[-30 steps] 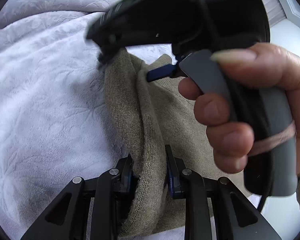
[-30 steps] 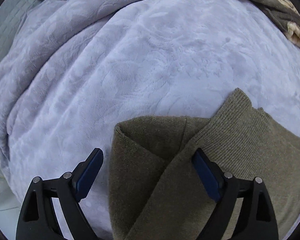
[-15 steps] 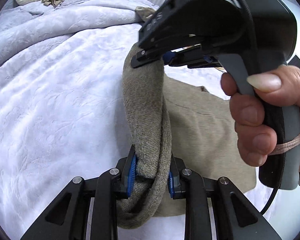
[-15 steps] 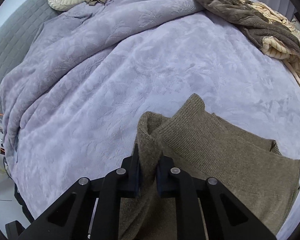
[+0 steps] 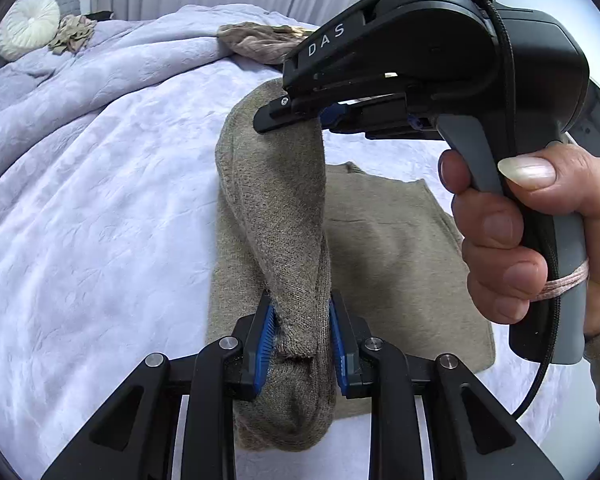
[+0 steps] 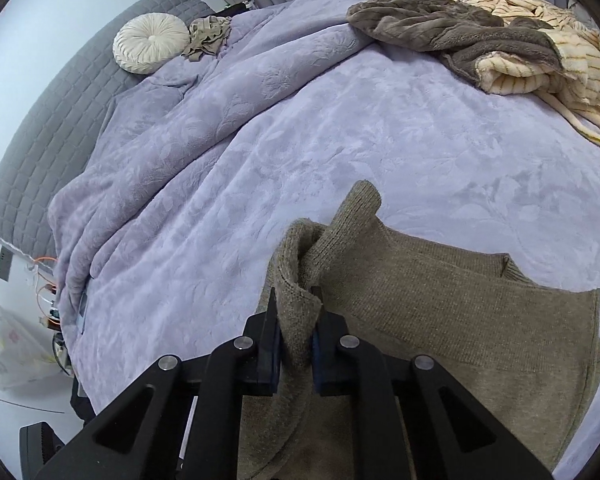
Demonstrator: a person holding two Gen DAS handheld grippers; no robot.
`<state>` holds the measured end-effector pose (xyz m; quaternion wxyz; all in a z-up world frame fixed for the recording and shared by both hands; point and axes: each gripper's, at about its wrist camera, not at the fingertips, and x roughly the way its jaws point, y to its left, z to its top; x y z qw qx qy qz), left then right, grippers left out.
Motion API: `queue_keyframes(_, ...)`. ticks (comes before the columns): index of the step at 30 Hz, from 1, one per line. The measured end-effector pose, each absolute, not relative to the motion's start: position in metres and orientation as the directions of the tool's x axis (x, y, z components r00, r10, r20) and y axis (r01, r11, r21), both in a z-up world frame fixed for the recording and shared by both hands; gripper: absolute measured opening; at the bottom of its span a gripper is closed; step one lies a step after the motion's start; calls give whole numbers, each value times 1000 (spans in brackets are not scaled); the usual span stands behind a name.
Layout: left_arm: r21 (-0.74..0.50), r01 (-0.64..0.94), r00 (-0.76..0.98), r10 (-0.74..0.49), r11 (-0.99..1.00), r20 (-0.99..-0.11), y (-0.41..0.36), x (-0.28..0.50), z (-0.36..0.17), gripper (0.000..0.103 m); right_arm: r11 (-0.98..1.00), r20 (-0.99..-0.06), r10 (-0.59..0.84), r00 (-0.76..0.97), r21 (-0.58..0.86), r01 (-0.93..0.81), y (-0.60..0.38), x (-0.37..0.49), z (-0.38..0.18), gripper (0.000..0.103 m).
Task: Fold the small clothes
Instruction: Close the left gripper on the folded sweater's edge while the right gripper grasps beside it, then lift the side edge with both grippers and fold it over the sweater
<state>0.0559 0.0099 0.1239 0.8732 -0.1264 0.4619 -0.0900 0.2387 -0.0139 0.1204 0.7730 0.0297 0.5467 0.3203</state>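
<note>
An olive-brown knit sweater (image 5: 388,248) lies partly folded on the lilac bedspread (image 5: 100,208). My left gripper (image 5: 302,344) is shut on a bunched edge of the sweater near me. My right gripper (image 5: 320,118), held by a hand, is shut on the same edge farther along, so the edge hangs lifted between the two. In the right wrist view the right gripper (image 6: 296,344) pinches a fold of the sweater (image 6: 440,320), whose ribbed cuff sticks up just beyond the fingers.
A brown and cream striped fleece garment (image 6: 500,40) lies at the far right of the bed. A round cream cushion (image 6: 150,42) and a small beige cloth (image 6: 208,34) lie at the grey headboard (image 6: 60,100). The bed's edge drops off at the left.
The right gripper went from open over the sweater to shut on its edge. Both grippers have lifted the edge up off the bed.
</note>
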Motion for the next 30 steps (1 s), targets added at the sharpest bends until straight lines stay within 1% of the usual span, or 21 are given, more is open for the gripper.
queue_keyframes(5, -267, 76, 554, -263, 961, -790, -20, 54, 136, 27, 769, -798, 566, 207, 422, -480, -39, 240, 129, 12)
queue_keyframes(6, -259, 80, 553, -259, 963, -792, -24, 54, 138, 24, 765, -792, 574, 208, 429, -480, -45, 241, 130, 12)
queue_keyframes(16, -201, 138, 534, -244, 970, -809, -83, 67, 155, 24, 740, -737, 638, 221, 508, -440, -105, 250, 128, 12)
queue_keyframes(26, -160, 202, 500, -242, 966, -832, -118, 83, 155, 24, 728, -705, 666, 243, 543, -418, -165, 250, 124, 12)
queue_keyframes(30, -135, 223, 494, -232, 965, -838, -140, 94, 139, 24, 721, -688, 679, 257, 559, -410, -194, 249, 124, 12)
